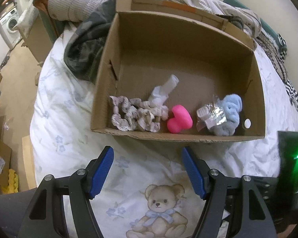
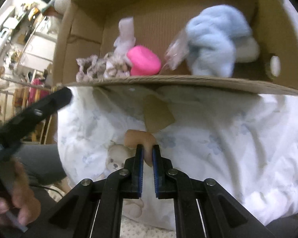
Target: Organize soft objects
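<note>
A small tan soft piece (image 2: 139, 136) is gripped between the nearly closed jaws of the right gripper (image 2: 148, 151). Its top is seen bending over to the left above the jaw tips, while its lower end runs down between the blue pads (image 2: 141, 158), so its long axis lies roughly along the jaws; what kind of object it is cannot be told. It is held above the bed cover (image 2: 218, 138), short of the cardboard box (image 2: 168, 81), whose near wall stands ahead of the jaws.

The jaws of the left gripper (image 1: 147, 154) are spread wide and nothing is held or touched by them; below and between them a printed teddy bear (image 1: 161, 208) is seen on the cover.

Ahead of the left jaws, a row is formed inside the box along its near wall. A ruffled grey-beige fabric piece (image 1: 135, 115) lies ahead and slightly to the left, its long axis across the jaw line. A white fabric bundle (image 1: 163, 93) rises behind it, tilted away to the right. A pink heart-shaped cushion (image 1: 179, 120) lies straight ahead, its point toward the near wall. Further right, a crinkled clear packet (image 1: 210, 115) is pressed against a light-blue fluffy cloth (image 1: 230, 113).

No readable writing or brand can be made out.
</note>
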`<action>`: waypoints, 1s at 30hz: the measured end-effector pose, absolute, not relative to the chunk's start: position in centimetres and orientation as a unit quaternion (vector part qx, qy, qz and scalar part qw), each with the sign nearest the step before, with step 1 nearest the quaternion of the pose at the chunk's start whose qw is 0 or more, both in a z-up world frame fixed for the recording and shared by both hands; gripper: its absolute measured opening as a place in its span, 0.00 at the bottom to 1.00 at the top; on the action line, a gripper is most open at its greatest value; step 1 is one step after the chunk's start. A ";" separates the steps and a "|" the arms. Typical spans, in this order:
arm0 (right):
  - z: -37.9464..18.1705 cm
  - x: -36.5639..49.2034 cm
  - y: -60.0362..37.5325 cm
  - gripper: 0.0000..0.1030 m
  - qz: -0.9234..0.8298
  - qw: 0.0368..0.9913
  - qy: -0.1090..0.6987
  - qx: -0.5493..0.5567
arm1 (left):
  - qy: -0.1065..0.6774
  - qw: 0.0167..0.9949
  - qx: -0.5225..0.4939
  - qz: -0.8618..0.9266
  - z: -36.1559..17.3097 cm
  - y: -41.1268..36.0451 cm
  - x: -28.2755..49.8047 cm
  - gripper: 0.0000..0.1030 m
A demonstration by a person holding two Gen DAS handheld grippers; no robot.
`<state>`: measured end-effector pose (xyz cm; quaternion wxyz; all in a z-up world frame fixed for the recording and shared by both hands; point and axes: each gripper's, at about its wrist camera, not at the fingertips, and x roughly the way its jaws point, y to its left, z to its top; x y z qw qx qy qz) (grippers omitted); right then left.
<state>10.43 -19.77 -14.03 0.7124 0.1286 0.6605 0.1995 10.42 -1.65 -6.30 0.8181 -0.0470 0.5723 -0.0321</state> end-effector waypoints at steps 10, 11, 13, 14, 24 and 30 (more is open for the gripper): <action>-12.7 9.7 -24.3 0.10 0.152 0.734 0.645 0.149 | 0.615 0.781 -0.048 -0.100 -10.9 -6.3 11.9 0.65; -12.6 9.8 -24.8 0.10 0.149 0.735 0.644 0.153 | 0.619 0.777 -0.046 -0.107 -11.5 -6.8 12.1 0.64; -12.4 9.9 -25.4 0.10 0.142 0.737 0.641 0.160 | 0.628 0.769 -0.041 -0.117 -12.6 -7.8 12.3 0.61; -12.6 9.8 -25.5 0.10 0.140 0.738 0.640 0.163 | 0.629 0.767 -0.039 -0.119 -13.0 -8.2 12.4 0.58; -12.9 10.2 -25.9 0.10 0.135 0.736 0.644 0.160 | 0.632 0.761 -0.053 -0.139 -14.4 -8.6 12.7 0.07; -13.2 10.3 -25.0 0.10 0.136 0.737 0.644 0.156 | 0.617 0.774 -0.048 -0.134 -12.1 -6.5 12.0 0.07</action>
